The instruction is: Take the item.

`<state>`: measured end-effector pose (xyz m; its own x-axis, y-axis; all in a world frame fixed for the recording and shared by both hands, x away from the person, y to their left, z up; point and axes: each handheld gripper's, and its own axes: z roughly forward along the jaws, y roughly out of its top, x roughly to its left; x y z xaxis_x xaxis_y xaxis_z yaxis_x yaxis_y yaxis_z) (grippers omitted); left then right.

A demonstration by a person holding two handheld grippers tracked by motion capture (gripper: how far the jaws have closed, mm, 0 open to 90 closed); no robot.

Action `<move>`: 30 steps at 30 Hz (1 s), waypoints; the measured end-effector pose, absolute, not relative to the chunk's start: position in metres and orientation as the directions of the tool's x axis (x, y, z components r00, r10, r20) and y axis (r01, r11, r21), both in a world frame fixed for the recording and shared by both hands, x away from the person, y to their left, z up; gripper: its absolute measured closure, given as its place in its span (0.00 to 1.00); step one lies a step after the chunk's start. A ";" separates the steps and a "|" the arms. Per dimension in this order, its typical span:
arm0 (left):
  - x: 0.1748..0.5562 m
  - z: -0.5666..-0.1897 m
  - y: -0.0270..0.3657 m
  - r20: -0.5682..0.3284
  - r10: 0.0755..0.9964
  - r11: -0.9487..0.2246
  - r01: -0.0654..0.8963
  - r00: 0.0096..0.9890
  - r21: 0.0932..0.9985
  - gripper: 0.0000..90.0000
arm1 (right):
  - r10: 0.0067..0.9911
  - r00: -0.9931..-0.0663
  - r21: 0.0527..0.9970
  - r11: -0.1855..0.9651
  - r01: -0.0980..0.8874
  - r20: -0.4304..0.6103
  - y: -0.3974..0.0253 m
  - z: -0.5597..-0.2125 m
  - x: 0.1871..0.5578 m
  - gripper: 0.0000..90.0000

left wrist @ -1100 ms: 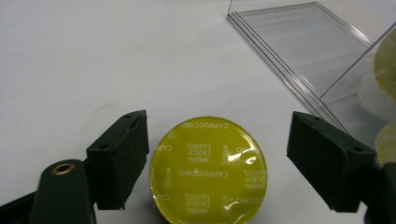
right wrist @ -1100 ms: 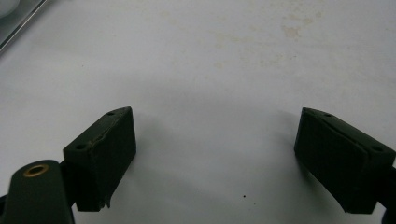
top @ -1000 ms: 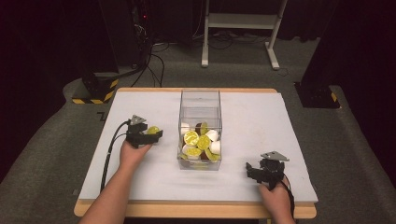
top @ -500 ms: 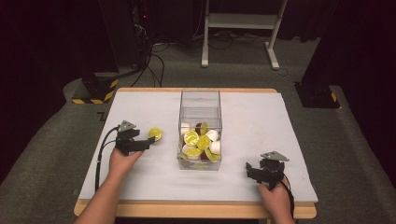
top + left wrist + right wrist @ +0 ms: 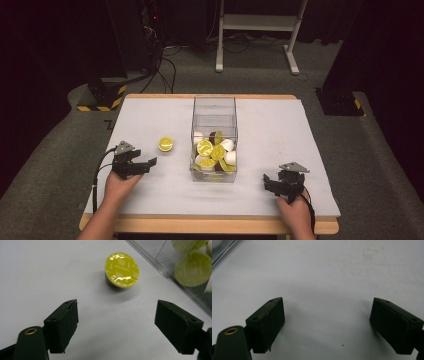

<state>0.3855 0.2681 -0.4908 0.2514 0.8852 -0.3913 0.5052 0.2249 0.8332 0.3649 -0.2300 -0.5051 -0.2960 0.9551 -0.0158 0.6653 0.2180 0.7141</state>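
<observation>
Capsule (image 5: 122, 270): one yellow-lidded, alone on the counter (image 5: 150, 115), left of the bin, ahead of the left tongs.
Bin (image 5: 214, 110): clear, many capsules inside.
Left tongs (image 5: 145, 163): wide, empty.
Right tongs (image 5: 268, 182): wide, empty, near the front edge.
Progress: one out, most apparently left; direction unclear.

Grey carpet (image 5: 380, 165) surrounds the white surface (image 5: 150, 115) — the room behind lies dark. A white frame (image 5: 260, 22) and black cables (image 5: 165, 62) sit beyond.
</observation>
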 end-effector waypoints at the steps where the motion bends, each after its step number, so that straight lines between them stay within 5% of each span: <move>1: 0.383 -0.493 0.270 -0.384 0.888 0.215 0.511 0.253 0.832 0.21 | 0.955 -0.296 0.714 0.218 0.665 -0.016 -0.230 -0.505 0.365 0.14; 19: 0.345 -0.518 0.266 -0.233 0.935 0.051 0.550 0.266 0.834 0.16 | 0.955 -0.296 0.714 0.217 0.665 -0.014 -0.230 -0.505 0.365 0.14; 30: 0.342 -0.519 0.264 -0.251 0.938 0.091 0.527 0.239 0.845 0.17 | 0.954 -0.298 0.714 0.219 0.665 -0.015 -0.230 -0.505 0.365 0.14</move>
